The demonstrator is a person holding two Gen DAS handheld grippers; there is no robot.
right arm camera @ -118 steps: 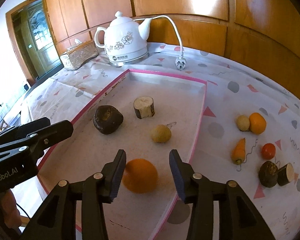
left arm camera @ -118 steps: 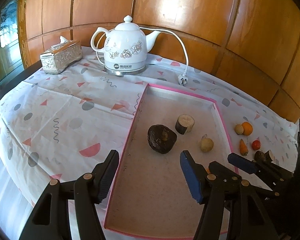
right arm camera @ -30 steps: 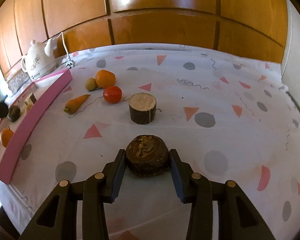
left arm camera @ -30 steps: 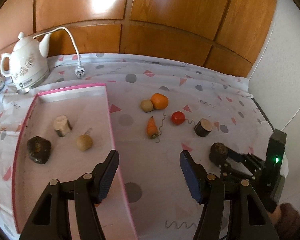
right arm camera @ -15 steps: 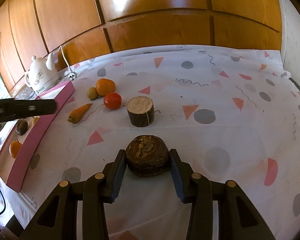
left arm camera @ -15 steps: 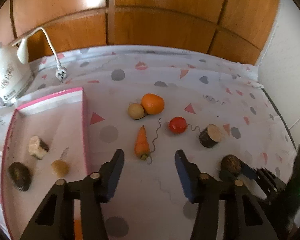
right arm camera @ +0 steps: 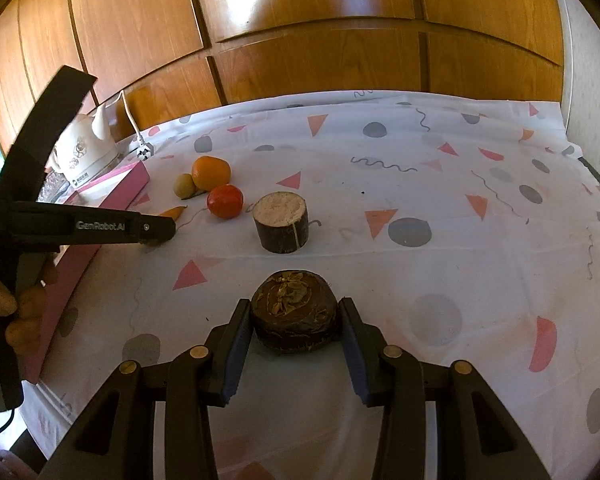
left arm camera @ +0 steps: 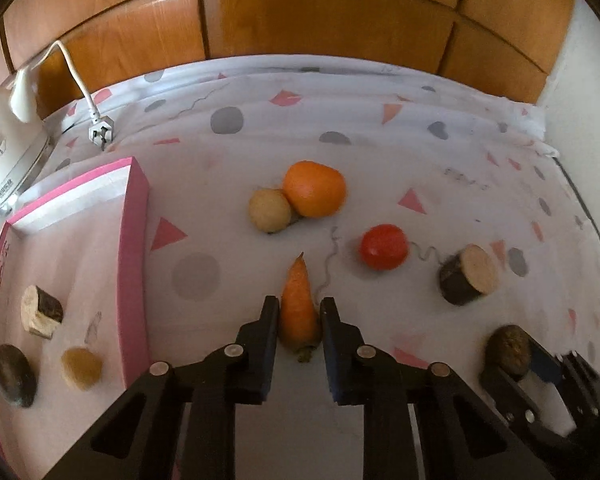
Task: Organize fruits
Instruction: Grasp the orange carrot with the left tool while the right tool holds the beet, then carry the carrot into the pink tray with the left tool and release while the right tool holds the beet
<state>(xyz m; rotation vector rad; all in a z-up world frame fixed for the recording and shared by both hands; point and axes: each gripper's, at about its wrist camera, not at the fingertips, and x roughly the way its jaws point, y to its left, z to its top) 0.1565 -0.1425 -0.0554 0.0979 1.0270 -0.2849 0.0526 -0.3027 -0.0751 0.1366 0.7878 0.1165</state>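
- The left gripper [left arm camera: 299,312], its jaws just having been closing, is clenching a carrot [left arm camera: 298,308] lying on the patterned tablecloth [left arm camera: 440,168], just right of the pink tray's [left arm camera: 134,264] wall.
- The right gripper [right arm camera: 294,322] is grasping a dark round fruit [right arm camera: 294,316] near the cloth's front edge.
- Four more pieces are sitting loose on the cloth: one orange [left arm camera: 314,188] touching one small tan fruit [left arm camera: 269,210], one tomato [left arm camera: 383,246] and one cut stump-shaped piece [left arm camera: 467,274].
- Three pieces are lying in the tray.
- Bare cloth is stretching behind and to the right of the fruit, up to the wooden panelling [right arm camera: 340,20].
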